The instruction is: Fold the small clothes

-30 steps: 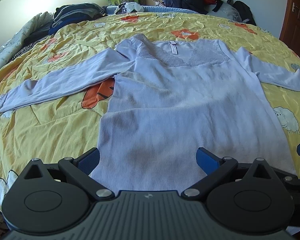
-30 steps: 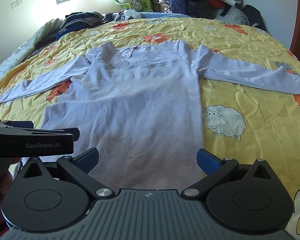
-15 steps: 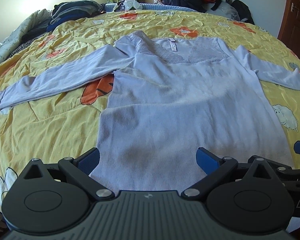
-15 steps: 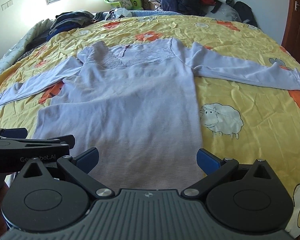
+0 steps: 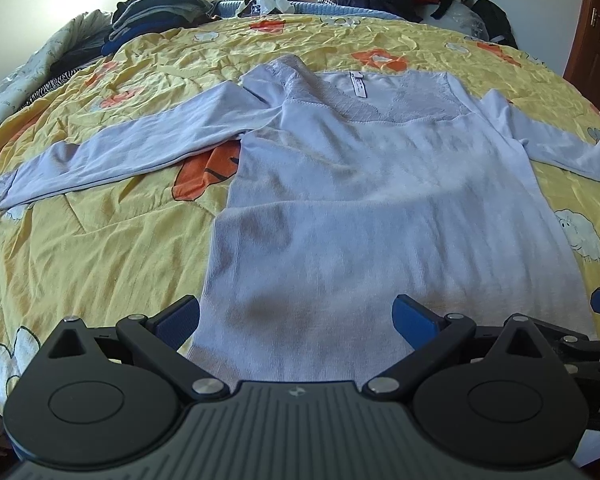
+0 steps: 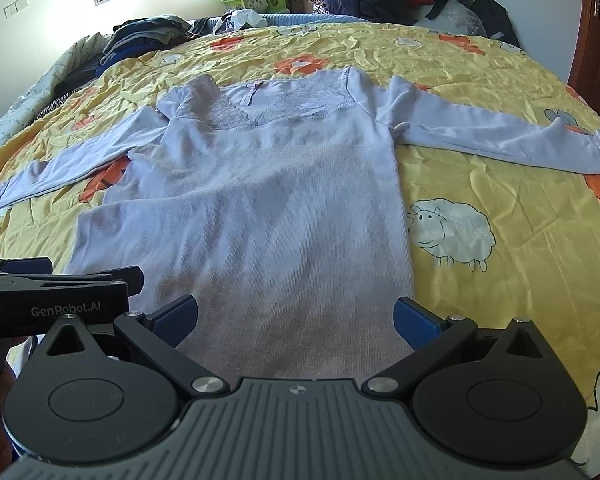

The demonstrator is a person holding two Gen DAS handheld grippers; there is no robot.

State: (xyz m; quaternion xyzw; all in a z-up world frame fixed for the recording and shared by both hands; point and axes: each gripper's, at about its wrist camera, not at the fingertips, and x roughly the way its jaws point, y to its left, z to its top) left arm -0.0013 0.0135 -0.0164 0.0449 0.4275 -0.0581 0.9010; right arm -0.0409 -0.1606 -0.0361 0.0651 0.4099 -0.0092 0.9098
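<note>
Both the left hand-held gripper [image 5: 296, 316] and the right hand-held gripper [image 6: 296, 316] hover with jaws wide apart, holding nothing, over the hem of the lilac top [image 5: 380, 208]. The top lies flat on the yellow bed [image 5: 100, 248], sleeves spread, with free quilt on both sides.

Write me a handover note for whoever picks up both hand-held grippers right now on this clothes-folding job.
Left hand-held gripper: open, empty, over the hem.
Right hand-held gripper: open, empty, also at the hem, beside the left one.
Lavender long-sleeved top: lies flat, front up, on the yellow quilt, neckline away from you, both sleeves spread out to the sides.
Done: garment laid out and smoothed.
Left: every fold. Probably bring the left sleeve and right sleeve in over the body, then fold hem toward neckline.
</note>
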